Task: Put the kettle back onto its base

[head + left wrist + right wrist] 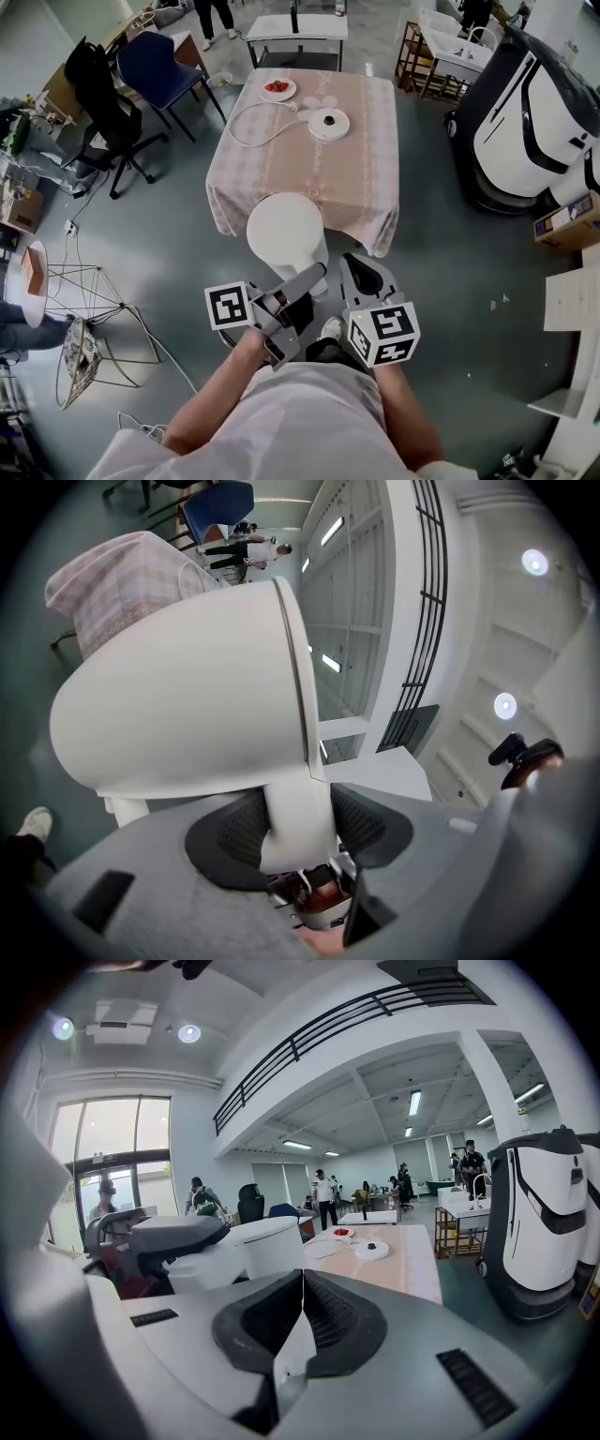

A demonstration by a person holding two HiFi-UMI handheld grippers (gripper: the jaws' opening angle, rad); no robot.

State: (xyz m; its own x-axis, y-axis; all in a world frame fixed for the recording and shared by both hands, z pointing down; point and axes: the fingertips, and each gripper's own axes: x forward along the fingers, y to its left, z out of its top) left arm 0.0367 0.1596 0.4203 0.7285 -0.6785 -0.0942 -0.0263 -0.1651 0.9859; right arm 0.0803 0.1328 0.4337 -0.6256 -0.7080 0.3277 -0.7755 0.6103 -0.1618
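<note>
A white kettle [286, 230] hangs in the air just short of the table's near edge. My left gripper [305, 286] is shut on the kettle's handle. In the left gripper view the kettle [178, 705] fills the picture and its white handle sits clamped between the dark pads of the left gripper [298, 827]. The round white base [329, 123] with a dark centre lies on the pink-clothed table [309, 183], its cord [251, 127] looping to the left. My right gripper [361, 274] is beside the kettle, shut with nothing in it. The right gripper view shows the right gripper [300, 1312], the kettle [267, 1241] and the base [372, 1251].
A plate of red fruit [278, 89] sits at the table's far left corner. A blue chair [159, 66] and a black office chair [103, 94] stand to the left. A large white machine [525, 122] and a cardboard box [567, 220] stand on the right, a wire stool [94, 309] near left.
</note>
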